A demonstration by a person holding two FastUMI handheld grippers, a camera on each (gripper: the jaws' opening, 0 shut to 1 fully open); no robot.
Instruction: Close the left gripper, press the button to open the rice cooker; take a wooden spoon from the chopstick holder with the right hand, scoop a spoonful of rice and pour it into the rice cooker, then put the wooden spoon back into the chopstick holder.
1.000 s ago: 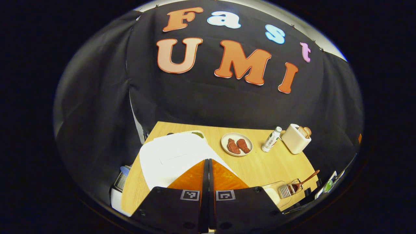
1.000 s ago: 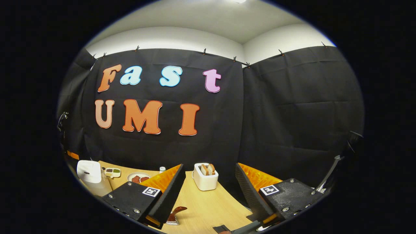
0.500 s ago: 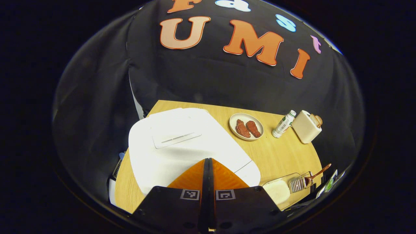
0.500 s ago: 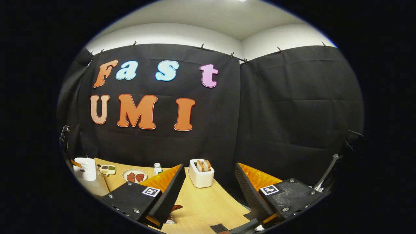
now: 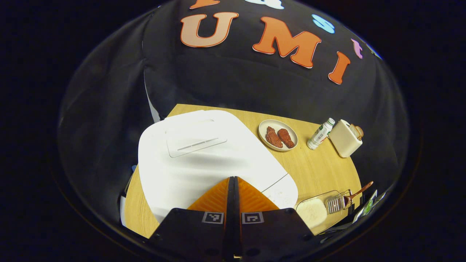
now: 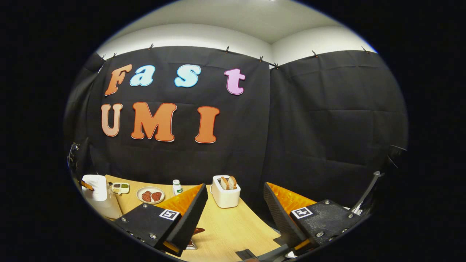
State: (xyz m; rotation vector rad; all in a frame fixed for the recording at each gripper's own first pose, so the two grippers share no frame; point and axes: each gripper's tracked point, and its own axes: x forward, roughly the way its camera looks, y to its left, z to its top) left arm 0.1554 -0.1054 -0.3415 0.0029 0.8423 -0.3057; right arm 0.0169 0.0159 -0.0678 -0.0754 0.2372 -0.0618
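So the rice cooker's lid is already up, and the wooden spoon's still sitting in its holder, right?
Not quite: in the left gripper view the rice cooker has its lid down, with the shut left gripper over its front. The wooden spoon is in the chopstick holder, as you said.

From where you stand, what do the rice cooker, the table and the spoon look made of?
Rice cooker: likely plastic, smooth white, with a soft sheen and moulded seams on the lid.
Table: wood or a wood-look laminate, pale, with fine straight grain lines.
Spoon: apparently wood, dark reddish brown, matte; too small to be sure.
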